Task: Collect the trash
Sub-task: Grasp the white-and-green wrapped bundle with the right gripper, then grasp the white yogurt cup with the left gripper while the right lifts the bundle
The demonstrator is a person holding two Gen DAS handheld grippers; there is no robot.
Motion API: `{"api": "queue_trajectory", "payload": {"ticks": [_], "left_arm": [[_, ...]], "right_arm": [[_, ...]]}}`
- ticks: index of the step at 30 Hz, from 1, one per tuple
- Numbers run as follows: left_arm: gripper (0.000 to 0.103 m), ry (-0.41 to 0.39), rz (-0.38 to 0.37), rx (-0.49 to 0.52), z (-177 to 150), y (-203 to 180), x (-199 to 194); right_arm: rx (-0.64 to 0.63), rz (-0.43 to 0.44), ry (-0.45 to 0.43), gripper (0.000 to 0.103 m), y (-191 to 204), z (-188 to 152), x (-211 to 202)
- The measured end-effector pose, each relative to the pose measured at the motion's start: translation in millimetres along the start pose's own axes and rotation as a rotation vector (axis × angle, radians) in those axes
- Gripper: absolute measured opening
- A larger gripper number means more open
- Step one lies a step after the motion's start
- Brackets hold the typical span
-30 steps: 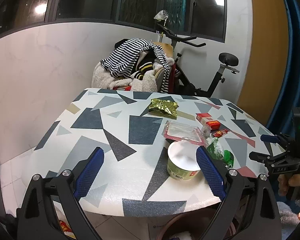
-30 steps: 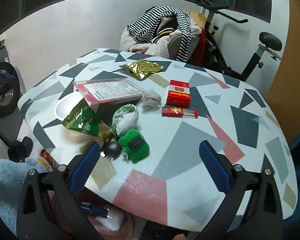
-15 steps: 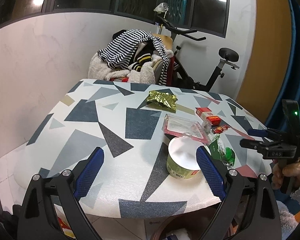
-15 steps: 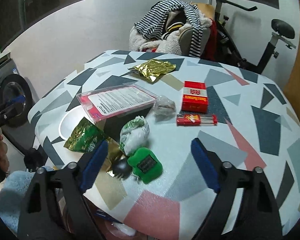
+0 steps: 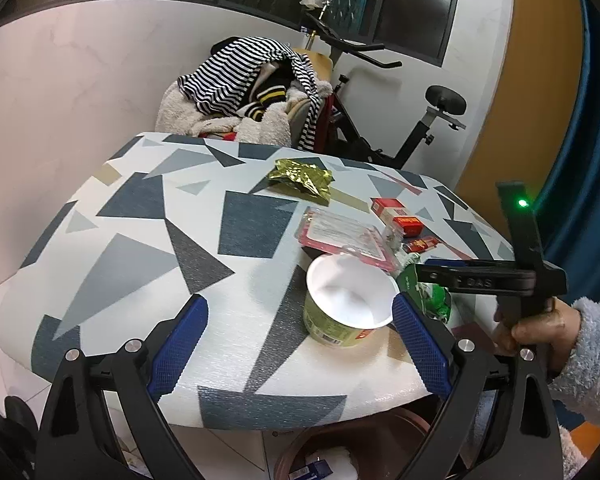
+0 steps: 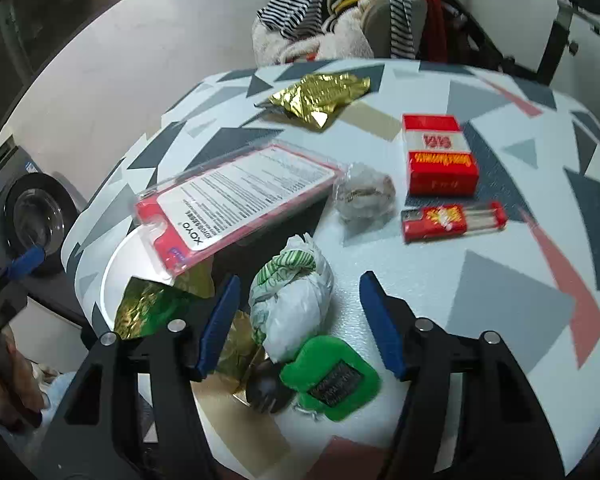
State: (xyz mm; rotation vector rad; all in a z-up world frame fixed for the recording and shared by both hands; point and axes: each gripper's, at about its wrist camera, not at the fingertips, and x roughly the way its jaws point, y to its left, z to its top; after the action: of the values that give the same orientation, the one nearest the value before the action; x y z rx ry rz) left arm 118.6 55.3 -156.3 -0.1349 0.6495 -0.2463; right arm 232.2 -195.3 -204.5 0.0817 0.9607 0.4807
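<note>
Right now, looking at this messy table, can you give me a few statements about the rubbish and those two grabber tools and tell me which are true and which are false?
1. The white cup stands upright near the table's front edge. True.
2. The gold foil wrapper lies inside the cup. False: it lies flat on the table, far behind it.
3. The right gripper's jaws have just been closing, with a white crumpled wrapper between them, not yet pinched. True.
4. The red box sits on top of the plastic package. False: they lie apart.
5. The left gripper holds the cup. False: its jaws are open and hold nothing.
</note>
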Motion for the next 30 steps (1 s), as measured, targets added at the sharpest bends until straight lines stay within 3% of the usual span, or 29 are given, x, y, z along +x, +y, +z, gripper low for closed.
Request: {"api": "queue_trajectory", "payload": {"ticks": [5,17,30], "left_arm": [[0.091,0.014,-0.013,0.013,-3.8,-5.0,5.8],[0.091,0.059,-0.037,0.062,-8.5,-17.7,23.0],[0.091,0.184,-0.032,0.215,-15.2,-37.2,77.2]], "right_arm": [[0.029,0.046,0.028,0.046,-3.5,0.0,6.4],[0.028,0.019,-0.144,0.045,-9.8,0.2,-43.9],[0.074,-0.003,-0.273,0.045,-32.3,-5.0,-94.1]]}}
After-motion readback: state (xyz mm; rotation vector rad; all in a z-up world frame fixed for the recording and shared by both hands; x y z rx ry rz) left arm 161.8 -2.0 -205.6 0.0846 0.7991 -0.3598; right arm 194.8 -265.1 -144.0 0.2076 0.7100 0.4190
